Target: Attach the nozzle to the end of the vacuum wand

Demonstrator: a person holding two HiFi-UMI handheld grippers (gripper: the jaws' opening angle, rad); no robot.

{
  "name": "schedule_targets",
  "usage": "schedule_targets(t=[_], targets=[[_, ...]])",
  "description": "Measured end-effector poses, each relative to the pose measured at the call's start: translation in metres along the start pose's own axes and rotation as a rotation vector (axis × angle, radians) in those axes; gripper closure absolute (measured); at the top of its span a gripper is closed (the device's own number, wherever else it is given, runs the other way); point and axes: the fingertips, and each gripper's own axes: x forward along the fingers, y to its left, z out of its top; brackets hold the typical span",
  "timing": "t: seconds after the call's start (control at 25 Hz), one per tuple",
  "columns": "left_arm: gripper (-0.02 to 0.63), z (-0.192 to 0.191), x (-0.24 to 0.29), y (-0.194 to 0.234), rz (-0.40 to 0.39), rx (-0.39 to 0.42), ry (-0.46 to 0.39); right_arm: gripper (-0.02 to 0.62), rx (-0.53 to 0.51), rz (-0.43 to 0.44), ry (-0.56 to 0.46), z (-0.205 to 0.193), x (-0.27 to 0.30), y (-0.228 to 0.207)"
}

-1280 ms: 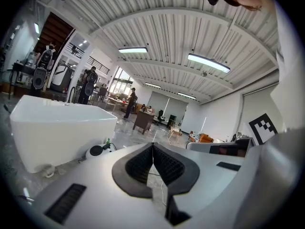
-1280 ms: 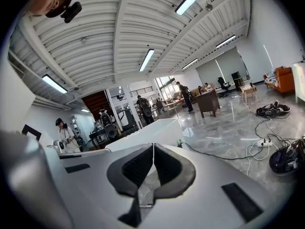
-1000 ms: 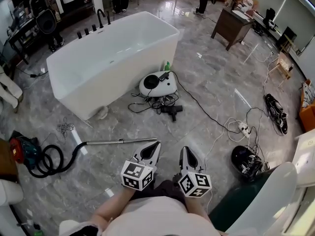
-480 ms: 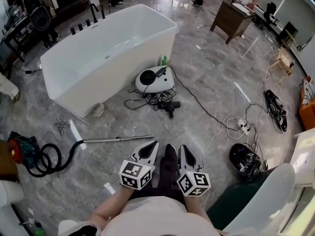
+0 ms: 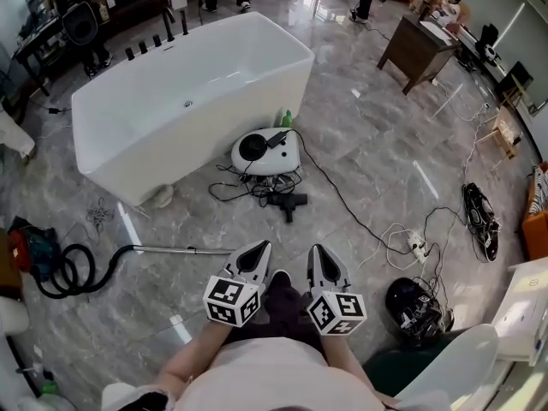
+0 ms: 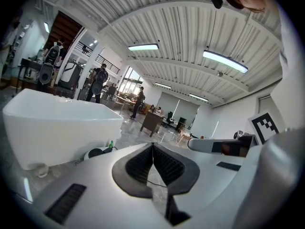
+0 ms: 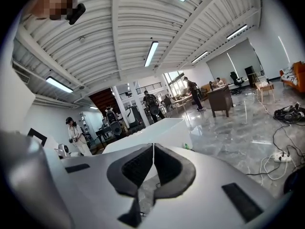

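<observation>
Square markers (image 5: 228, 298) on left claw (image 5: 260, 247), right claw (image 5: 316, 250)

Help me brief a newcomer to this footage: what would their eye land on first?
The big white bathtub fills the upper left of the head view. On the floor before it lies the long metal vacuum wand, and cables tangle round a white machine at the tub's corner. Near the bottom, the left gripper and right gripper point forward, both shut and empty.
</observation>
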Motion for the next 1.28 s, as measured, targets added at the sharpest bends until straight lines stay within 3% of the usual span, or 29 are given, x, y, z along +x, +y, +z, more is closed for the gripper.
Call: schedule_targets(t=[0.32,0.64,1.0,1.28], targets=[[0.597,0.007,0.054,0.012,0.086,-0.017,-0.017,0.578,-0.03,0.091,0.046,0.02,0.047,-0.039],[0.597,0.013,0.068,0.038,0.146,-0.01,-0.026,0.579,-0.046,0.134,0.089,0.028,0.079,-0.069],[0.597,0.012,0.081,0.08,0.078,0.049,0.026,0.578,-0.045,0.134,0.107,0.022,0.135,-0.089],[0.597,-0.025,0.125,0.13,0.041,0.075,0.044,0.578,-0.053,0.132,0.101,-0.018,0.192,-0.121]])
